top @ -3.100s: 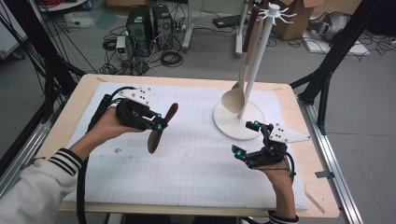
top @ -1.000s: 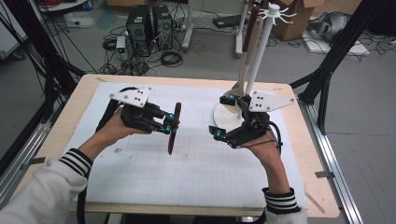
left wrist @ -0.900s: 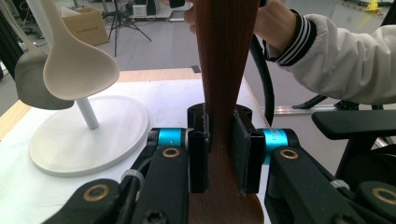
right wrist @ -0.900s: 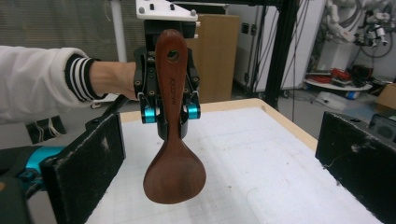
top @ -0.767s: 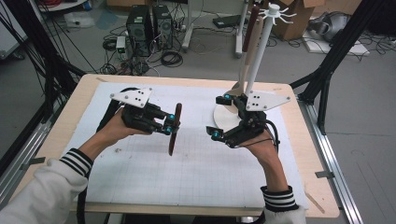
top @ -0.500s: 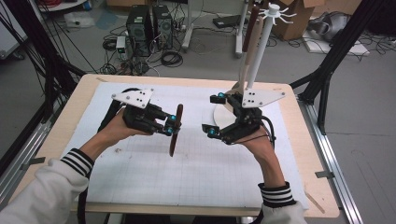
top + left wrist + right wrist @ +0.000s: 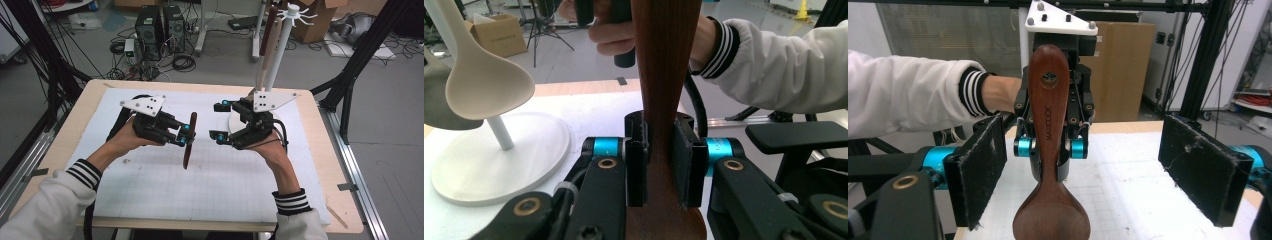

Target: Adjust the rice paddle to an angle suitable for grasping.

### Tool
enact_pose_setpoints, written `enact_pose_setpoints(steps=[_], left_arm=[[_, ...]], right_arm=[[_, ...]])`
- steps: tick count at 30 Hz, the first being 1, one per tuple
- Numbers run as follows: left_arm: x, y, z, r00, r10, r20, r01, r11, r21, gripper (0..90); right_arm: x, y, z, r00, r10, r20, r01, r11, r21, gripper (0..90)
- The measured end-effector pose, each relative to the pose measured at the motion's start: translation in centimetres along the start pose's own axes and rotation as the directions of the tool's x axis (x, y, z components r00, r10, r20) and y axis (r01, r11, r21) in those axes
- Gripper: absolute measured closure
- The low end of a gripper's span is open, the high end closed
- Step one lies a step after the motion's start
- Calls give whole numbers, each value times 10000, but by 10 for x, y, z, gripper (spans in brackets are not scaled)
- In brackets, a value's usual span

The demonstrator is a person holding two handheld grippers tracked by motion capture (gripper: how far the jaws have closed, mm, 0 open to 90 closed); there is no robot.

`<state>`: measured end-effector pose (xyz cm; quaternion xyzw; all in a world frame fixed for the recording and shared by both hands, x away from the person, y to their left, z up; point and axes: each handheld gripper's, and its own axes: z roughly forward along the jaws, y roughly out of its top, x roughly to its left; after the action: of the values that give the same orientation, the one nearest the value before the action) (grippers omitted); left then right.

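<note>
- Left gripper (image 7: pixel 186 136) clamped on wooden spoon (image 7: pixel 189 140), held above desk (image 7: pixel 75 115), bowl toward 6 o'clock.
- Right gripper (image 7: pixel 218 121) at spoon's 3 o'clock; jaws apart, just been closing, not touching it.
- Risk: off-centre bite could twist spoon out during handover.

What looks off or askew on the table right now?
Nothing stands out. The left tongs are shut on the dark wooden spoon, the right tongs have just been closing with nothing between them, and the white rack stands upright.
</note>
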<state>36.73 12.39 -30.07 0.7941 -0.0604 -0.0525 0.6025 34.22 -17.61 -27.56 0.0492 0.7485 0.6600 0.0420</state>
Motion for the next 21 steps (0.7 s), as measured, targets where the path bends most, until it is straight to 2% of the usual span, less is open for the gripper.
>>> enact_pose_setpoints(steps=[4,13,21], left_arm=[[0,0,1,9999,42,117,-43,10000,8,777],[0,3,4,9995,176,255,-170,9996,-232,777],[-1,5,5,9995,264,190,-259,9993,-261,777]], right_arm=[[-2,0,4,9992,-56,-395,53,10000,-79,193],[-1,2,12,9940,-300,-1054,276,9993,-247,292],[0,3,19,9914,-400,-1249,353,9986,-393,313]])
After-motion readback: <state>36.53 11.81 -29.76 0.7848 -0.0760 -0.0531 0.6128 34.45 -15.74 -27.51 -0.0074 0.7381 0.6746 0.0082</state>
